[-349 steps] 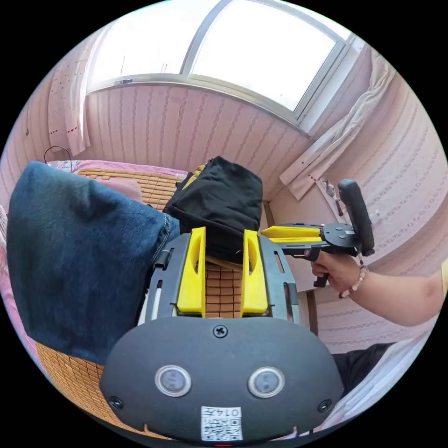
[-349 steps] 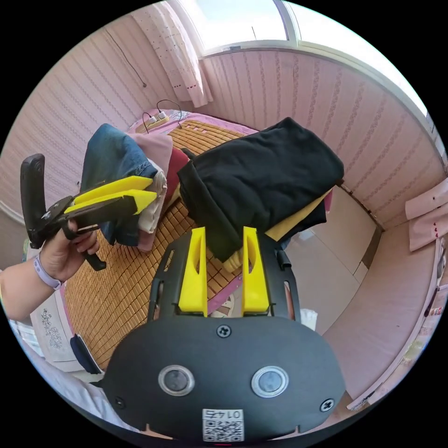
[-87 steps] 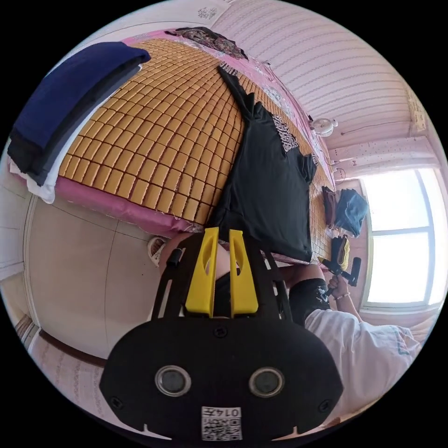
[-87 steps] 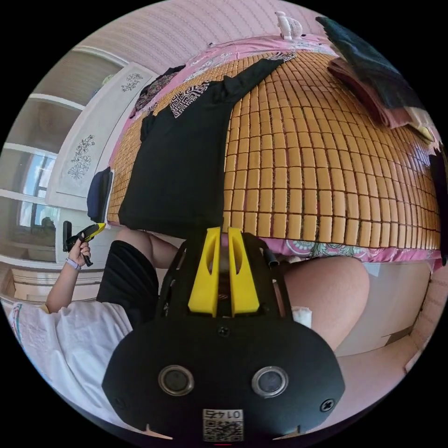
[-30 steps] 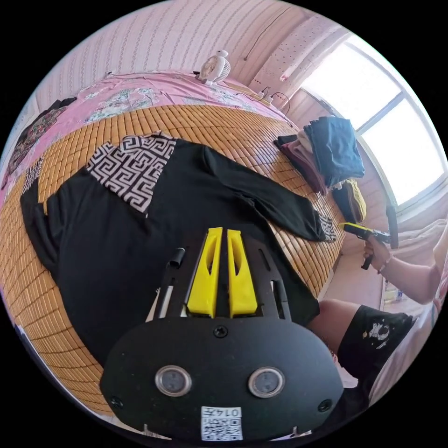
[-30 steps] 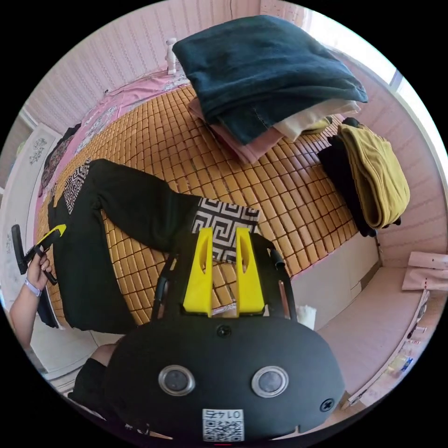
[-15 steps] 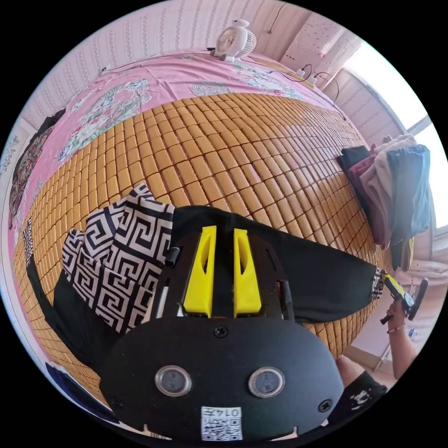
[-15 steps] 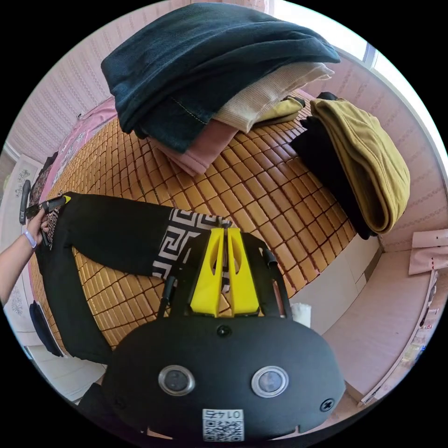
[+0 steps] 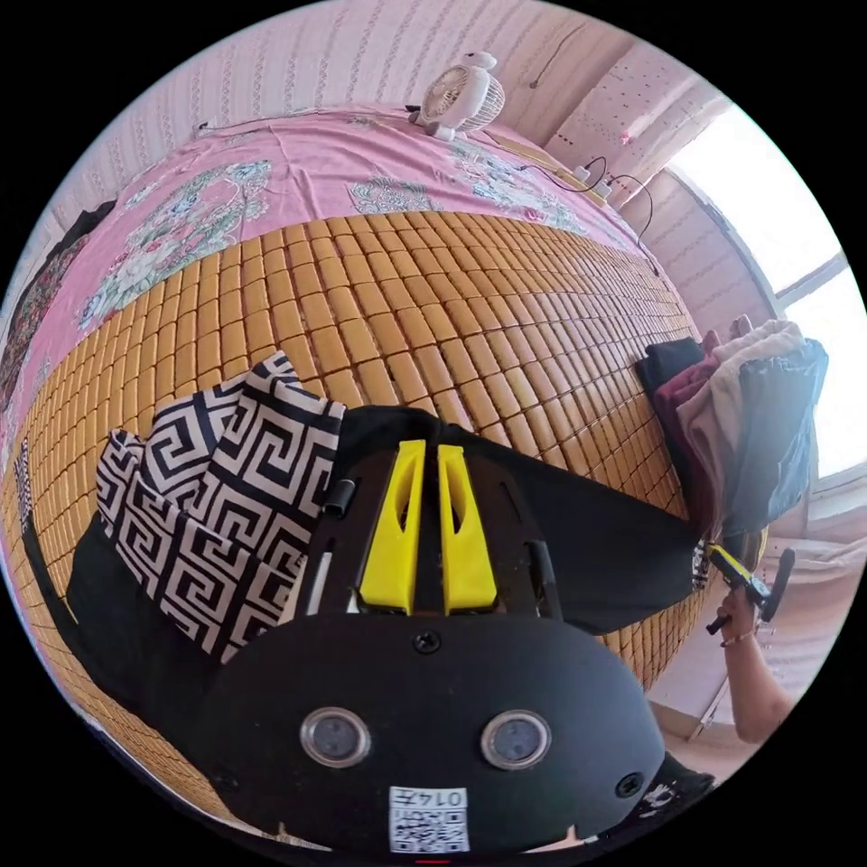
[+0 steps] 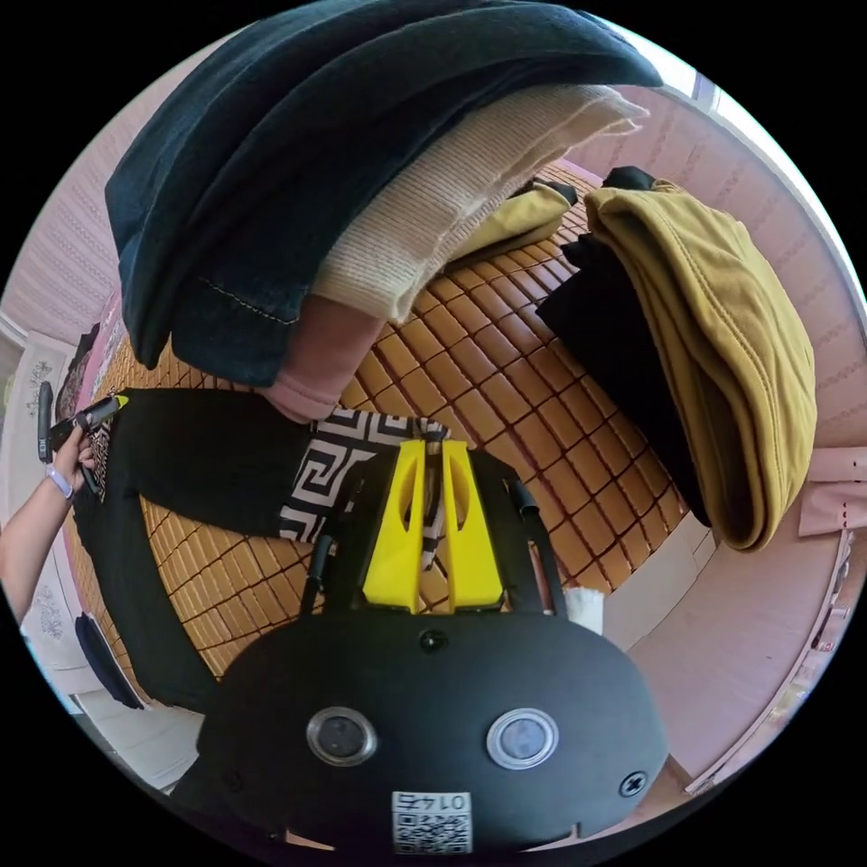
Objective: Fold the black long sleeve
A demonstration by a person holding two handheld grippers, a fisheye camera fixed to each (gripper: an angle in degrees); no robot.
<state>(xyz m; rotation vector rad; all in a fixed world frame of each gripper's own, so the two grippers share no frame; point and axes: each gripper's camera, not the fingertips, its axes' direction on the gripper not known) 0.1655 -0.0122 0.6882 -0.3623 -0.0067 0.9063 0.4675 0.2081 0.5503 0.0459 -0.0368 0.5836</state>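
A bamboo mat (image 9: 433, 298) carries the black long sleeve (image 9: 596, 533) and folded clothes (image 10: 379, 172).

left gripper view: low over the shirt's shoulder (image 9: 226, 488), facing across the bamboo mat (image 9: 433, 298) toward the fan (image 9: 461, 86) at 12 o'clock.
right gripper view: close at the cuff (image 10: 361, 452), under the folded stack (image 10: 343, 172).
shared: black sleeve, mat, stack.

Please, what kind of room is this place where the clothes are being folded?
Most likely a bedroom in a home. A bed with a pink flowered sheet carries a bamboo mat; folded clothes are stacked on it, and the black long sleeve lies spread out. A small fan stands near the wall.
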